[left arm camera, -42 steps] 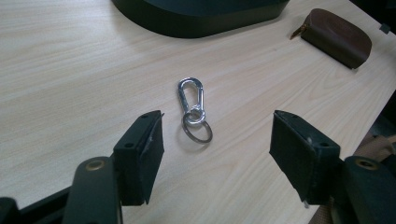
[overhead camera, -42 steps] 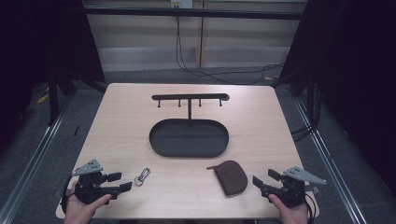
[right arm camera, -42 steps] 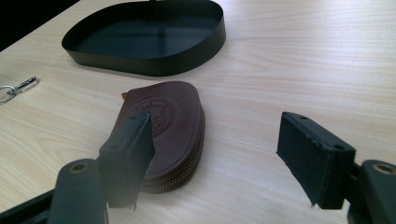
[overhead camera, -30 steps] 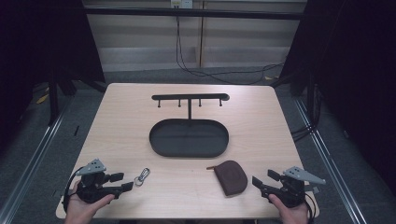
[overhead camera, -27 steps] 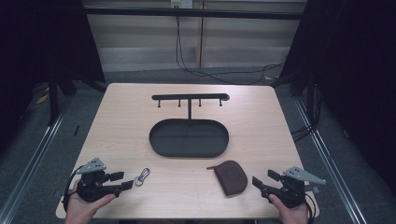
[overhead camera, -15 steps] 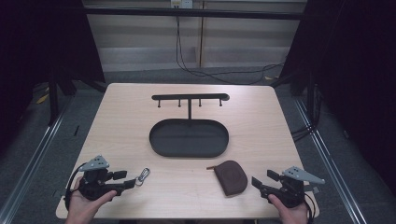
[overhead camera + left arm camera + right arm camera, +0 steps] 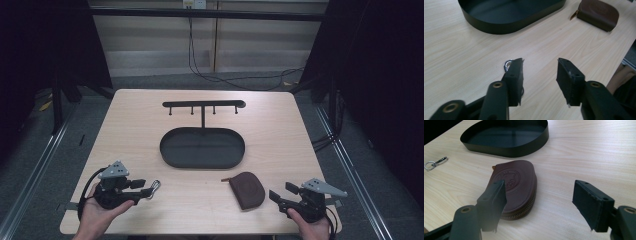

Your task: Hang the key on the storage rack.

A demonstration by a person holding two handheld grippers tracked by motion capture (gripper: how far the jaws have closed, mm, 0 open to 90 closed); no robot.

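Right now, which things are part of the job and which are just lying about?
In hand:
key ring, at the open left gripper
pouch, ahead of the open right gripper

Lying about:
tray, nothing in it
hook rack, nothing on it

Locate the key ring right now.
In the high view the key ring lies on the table near its front left, just ahead of the left gripper, with the black tray farther back and to the right.

Small metal key ring w/ clip (image 7: 154,186), flat on table, brown zip pouch (image 7: 249,189) lying flat nearby
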